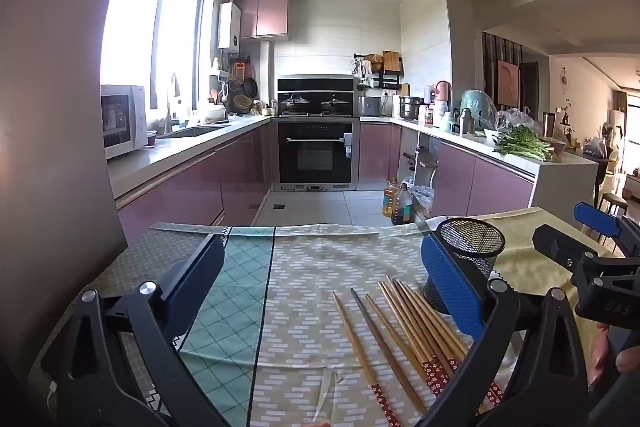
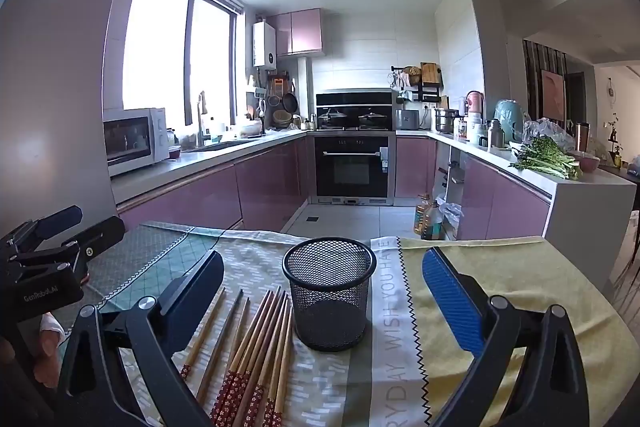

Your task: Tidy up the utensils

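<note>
Several wooden chopsticks (image 1: pixel 404 335) with red patterned ends lie side by side on the tablecloth; they also show in the right wrist view (image 2: pixel 256 347). An empty black mesh cup (image 2: pixel 330 291) stands upright just right of them, and it shows in the left wrist view (image 1: pixel 466 259) behind my left gripper's right finger. My left gripper (image 1: pixel 324 275) is open and empty, held over the cloth left of the chopsticks. My right gripper (image 2: pixel 324 291) is open and empty, with the cup between its fingers but apart from them.
The table (image 2: pixel 520 287) carries a patchwork cloth in green, beige and yellow, and its far edge faces the kitchen floor. Oil bottles (image 2: pixel 428 219) stand on the floor beyond. Pink-fronted counters run along both sides, with an oven (image 2: pixel 352 167) at the back.
</note>
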